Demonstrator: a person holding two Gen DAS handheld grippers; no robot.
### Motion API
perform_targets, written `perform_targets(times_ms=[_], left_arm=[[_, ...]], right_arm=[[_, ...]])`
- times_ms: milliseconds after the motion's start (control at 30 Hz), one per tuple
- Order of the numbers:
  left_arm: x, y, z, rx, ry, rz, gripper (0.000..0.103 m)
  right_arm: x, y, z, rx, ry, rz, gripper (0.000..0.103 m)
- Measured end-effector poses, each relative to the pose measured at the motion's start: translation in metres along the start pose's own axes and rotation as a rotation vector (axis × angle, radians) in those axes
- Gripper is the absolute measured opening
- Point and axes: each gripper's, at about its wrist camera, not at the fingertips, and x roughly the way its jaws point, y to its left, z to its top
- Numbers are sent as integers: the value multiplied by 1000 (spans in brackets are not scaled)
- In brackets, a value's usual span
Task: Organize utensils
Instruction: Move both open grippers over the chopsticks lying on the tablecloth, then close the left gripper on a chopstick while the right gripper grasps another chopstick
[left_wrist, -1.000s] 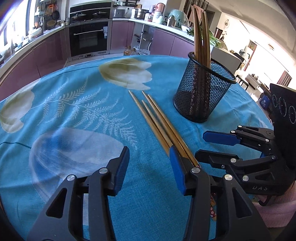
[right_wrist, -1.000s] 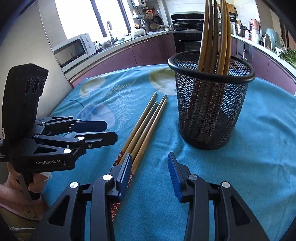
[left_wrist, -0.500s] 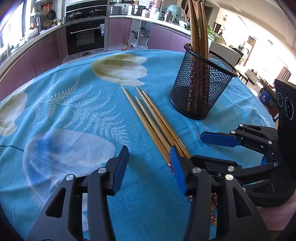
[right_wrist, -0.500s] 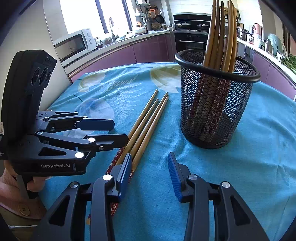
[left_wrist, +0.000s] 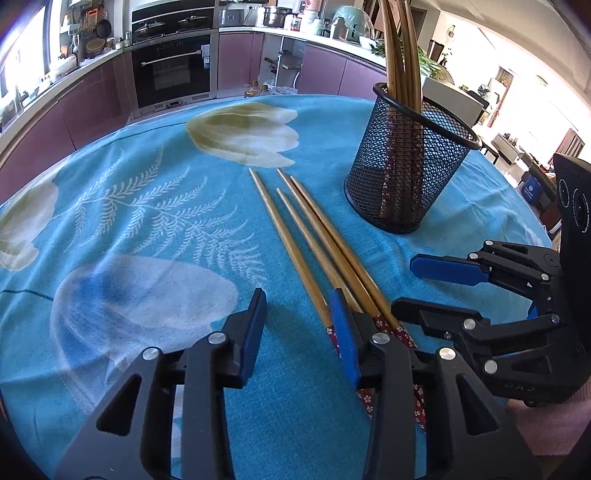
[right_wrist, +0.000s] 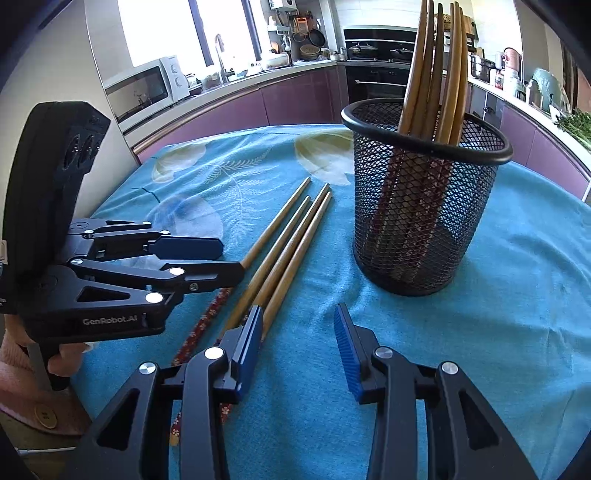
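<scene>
1. On the blue flowered tablecloth (left_wrist: 155, 206) four loose wooden chopsticks (left_wrist: 314, 240) lie side by side, their thin tips pointing away toward the kitchen counters and their red patterned ends near the two tools
2. Just right of those tips stands a black mesh holder (left_wrist: 406, 177), upright, with several more chopsticks (right_wrist: 436, 74) standing in it, patterned ends down and tips fanning out above the rim
3. The left gripper (left_wrist: 299, 332) hangs low over the cloth with its blue-padded jaws spread apart and nothing between them; its right finger (left_wrist: 343, 332) sits over the leftmost loose sticks near their patterned ends, though contact cannot be made out
4. The right gripper (right_wrist: 299, 343) is likewise spread wide and empty; its left finger (right_wrist: 249, 343) covers the near part of the loose chopsticks (right_wrist: 280, 251), and the mesh holder (right_wrist: 424, 206) stands just ahead and slightly right
5. In the right wrist view the left gripper (right_wrist: 207, 262) reaches in from the side, its lower finger crossing above the stick nearest it
6. In the left wrist view the right gripper (left_wrist: 439, 291) lies just right of the sticks' patterned ends
</scene>
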Motion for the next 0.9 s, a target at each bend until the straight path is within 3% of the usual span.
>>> perform_targets(times_ms=[333, 533, 900], left_arm=[[3, 3, 3, -12, 3, -12, 32], [3, 2, 2, -7, 8, -21, 20], [10, 4, 11, 4, 12, 2, 22]], right_arm=[[2, 6, 8, -13, -6, 23, 36], [2, 3, 7, -8, 9, 10, 29], [11, 3, 14, 1, 14, -10, 28]])
